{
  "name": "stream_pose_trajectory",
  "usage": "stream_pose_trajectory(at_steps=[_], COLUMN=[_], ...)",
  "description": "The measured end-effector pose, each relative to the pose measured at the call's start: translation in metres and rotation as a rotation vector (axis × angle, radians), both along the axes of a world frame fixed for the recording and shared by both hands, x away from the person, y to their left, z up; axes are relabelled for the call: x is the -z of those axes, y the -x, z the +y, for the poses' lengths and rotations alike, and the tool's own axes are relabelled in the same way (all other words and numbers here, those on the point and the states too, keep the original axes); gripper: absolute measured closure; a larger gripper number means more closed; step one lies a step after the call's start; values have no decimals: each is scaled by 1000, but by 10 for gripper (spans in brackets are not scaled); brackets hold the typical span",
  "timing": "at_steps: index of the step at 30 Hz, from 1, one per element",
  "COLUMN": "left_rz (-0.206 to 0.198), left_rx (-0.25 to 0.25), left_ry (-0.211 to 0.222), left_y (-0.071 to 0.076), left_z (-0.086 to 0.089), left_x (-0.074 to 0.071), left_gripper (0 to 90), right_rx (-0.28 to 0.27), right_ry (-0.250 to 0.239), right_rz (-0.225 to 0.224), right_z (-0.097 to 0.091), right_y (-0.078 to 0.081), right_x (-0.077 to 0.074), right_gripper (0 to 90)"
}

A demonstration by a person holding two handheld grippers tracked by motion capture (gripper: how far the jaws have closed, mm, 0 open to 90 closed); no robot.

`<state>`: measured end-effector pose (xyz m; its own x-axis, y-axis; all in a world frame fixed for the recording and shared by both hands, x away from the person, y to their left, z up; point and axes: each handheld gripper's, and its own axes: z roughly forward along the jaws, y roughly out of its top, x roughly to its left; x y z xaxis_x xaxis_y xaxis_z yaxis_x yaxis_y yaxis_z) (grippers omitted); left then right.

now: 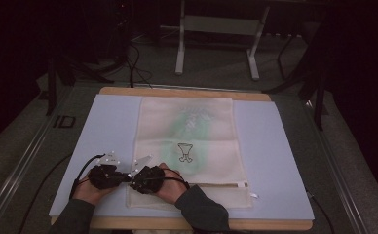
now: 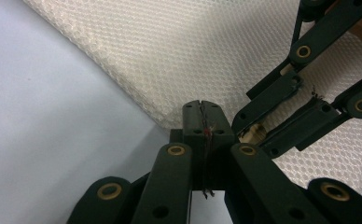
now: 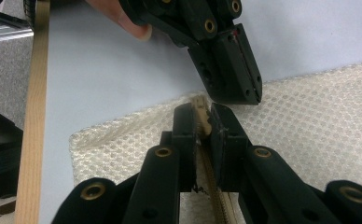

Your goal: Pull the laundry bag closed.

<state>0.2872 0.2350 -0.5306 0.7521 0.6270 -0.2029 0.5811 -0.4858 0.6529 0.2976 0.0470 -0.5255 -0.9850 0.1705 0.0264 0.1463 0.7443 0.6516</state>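
Observation:
A cream mesh bag (image 1: 187,126) lies flat on a pale blue mat (image 1: 109,126); a zipper (image 1: 211,184) runs across it near the front edge. Both grippers meet at the zipper's left end. My right gripper (image 3: 201,114) is shut on the tan zipper end (image 3: 201,103), with the zipper tape (image 3: 219,200) running back between its jaws. My left gripper (image 2: 202,109) is shut, its tips touching the bag's edge (image 2: 167,119); I cannot tell whether it pinches any mesh. The left gripper view also shows the right gripper (image 2: 253,128), and the right gripper view the left gripper (image 3: 244,93).
The mat lies on a wooden tabletop (image 1: 187,91), its front edge (image 3: 30,140) close to the hands. A small dark figure (image 1: 185,152) is printed on the bag. A white tag (image 1: 253,195) lies at the zipper's right end. Behind the table stands a white frame (image 1: 179,48), with cables (image 1: 136,63) on the floor.

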Motion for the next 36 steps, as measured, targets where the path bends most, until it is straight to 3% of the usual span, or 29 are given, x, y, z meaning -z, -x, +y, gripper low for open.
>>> stream_pose_trajectory(at_steps=[8,12,36], left_rz=[-12,-12,-6], left_rx=[10,15,13], left_ry=[-29,-39,-33], left_y=[1,0,0], left_z=[-3,-3,-3], left_x=[-1,-1,-1], left_gripper=[900,900,900], right_rx=[-7,-19,-34], right_ry=[3,29,85], right_rz=[-6,-29,-87], right_z=[-1,0,-2], right_y=[0,2,8], right_x=[0,-2,-6], right_gripper=[815,818,820])
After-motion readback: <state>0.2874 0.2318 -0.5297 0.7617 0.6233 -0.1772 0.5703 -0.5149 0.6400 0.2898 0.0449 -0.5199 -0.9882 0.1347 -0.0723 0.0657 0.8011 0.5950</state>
